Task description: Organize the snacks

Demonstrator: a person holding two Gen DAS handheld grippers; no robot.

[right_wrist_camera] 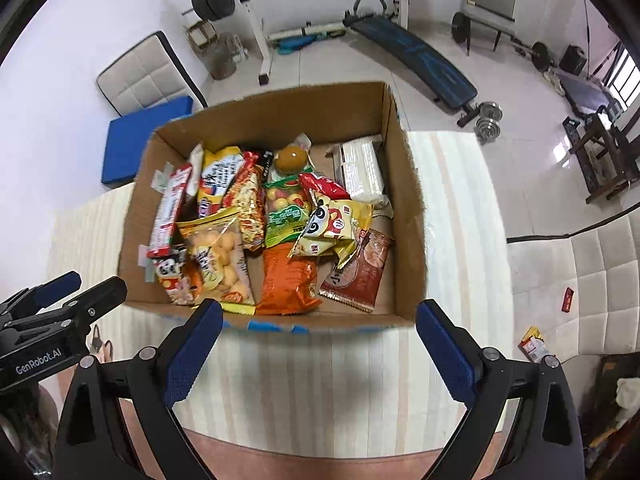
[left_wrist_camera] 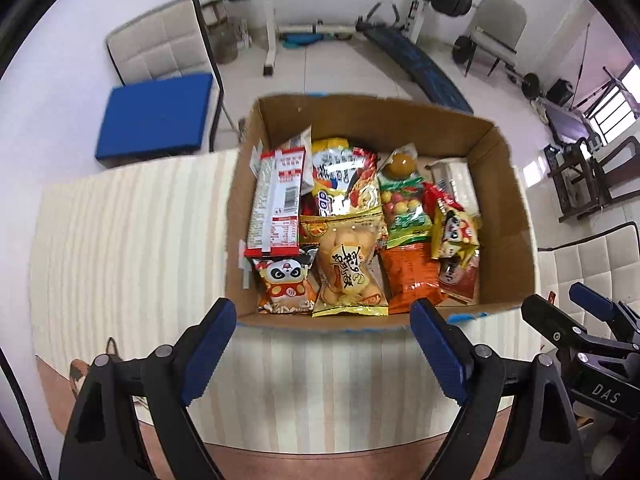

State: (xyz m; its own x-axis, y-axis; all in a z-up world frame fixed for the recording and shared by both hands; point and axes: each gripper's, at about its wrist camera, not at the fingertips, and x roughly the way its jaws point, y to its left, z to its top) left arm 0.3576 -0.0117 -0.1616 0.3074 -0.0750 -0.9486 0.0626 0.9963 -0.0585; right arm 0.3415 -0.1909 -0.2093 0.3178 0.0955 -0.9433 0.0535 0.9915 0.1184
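Left gripper (left_wrist_camera: 324, 316): jaws spreading wide, gripping nothing — hovering over the table (left_wrist_camera: 132, 240) before the cardboard box (left_wrist_camera: 516, 220).
Right gripper (right_wrist_camera: 320, 320): jaws gaping wide, empty.
Snacks: lying packed inside the box — orange bag (left_wrist_camera: 412, 276) near the front wall.
Right view only: brown packet (right_wrist_camera: 360, 268) showing whole; dumbbells (right_wrist_camera: 488, 118) sitting on the floor.
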